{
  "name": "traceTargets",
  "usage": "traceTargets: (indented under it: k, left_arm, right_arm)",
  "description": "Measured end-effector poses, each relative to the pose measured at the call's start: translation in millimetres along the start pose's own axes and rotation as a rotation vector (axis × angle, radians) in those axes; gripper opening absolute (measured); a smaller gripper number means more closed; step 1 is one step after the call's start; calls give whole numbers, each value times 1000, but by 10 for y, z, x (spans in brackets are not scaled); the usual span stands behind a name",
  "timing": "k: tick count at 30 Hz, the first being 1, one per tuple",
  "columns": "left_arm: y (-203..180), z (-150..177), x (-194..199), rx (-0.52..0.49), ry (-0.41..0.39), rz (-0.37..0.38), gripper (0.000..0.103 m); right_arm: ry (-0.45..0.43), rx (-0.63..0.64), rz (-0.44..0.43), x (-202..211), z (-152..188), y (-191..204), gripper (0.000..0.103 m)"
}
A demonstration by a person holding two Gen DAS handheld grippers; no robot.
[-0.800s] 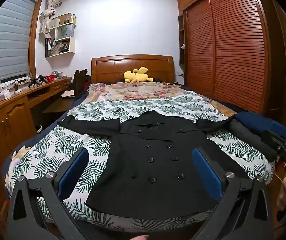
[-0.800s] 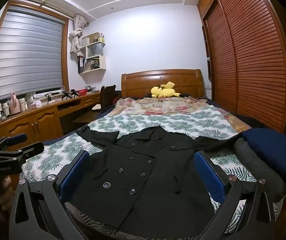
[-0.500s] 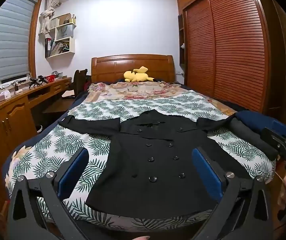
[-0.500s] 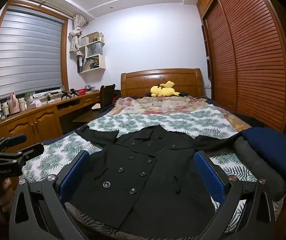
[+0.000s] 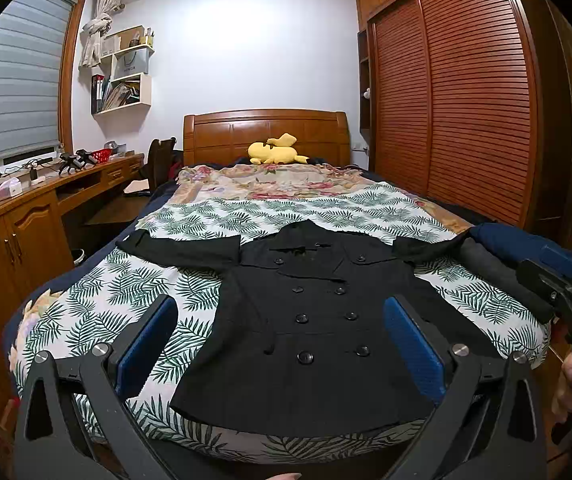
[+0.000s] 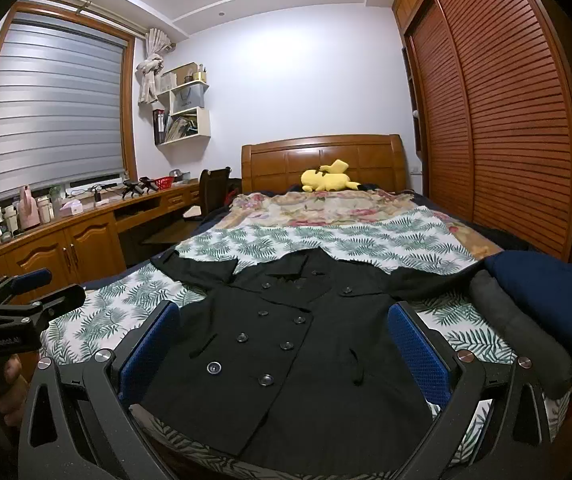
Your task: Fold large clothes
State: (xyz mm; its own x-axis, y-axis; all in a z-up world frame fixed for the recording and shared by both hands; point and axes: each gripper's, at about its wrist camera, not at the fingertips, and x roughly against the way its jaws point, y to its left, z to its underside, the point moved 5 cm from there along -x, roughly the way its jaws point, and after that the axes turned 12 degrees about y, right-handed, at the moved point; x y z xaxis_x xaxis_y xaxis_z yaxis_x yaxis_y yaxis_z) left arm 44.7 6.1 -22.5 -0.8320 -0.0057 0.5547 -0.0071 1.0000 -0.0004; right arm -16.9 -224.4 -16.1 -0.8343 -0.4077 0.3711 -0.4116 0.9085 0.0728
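A black double-breasted coat (image 5: 306, 320) lies flat and face up on the bed, sleeves spread to both sides, hem at the near edge; it also shows in the right wrist view (image 6: 294, 344). My left gripper (image 5: 280, 334) is open and empty, held above the bed's foot, its blue pads framing the coat's lower half. My right gripper (image 6: 284, 340) is open and empty, likewise above the foot of the bed. Each gripper appears at the edge of the other's view: the right one (image 5: 566, 292) and the left one (image 6: 18, 300).
The bed has a leaf-print sheet (image 5: 98, 312) and a floral cover (image 5: 270, 180). Folded dark blue (image 6: 546, 284) and grey (image 6: 514, 324) clothes lie at its right edge. A yellow plush (image 5: 276, 152) sits by the headboard. A wooden desk (image 6: 66, 236) runs along the left, a wardrobe (image 5: 466, 112) along the right.
Both grippers have drifted slightly; the coat has not moved and both stay open.
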Motion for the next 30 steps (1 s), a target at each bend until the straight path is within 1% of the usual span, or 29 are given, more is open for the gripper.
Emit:
traceTargets:
  k: [21, 30]
  left_arm:
    - [-42, -2, 41, -2, -14, 0, 103]
    - [-119, -54, 129, -9, -21, 2, 103]
  right_arm:
    - [-9, -2, -2, 9, 0, -9, 103]
    - [-7, -4, -2, 10, -2, -15, 103]
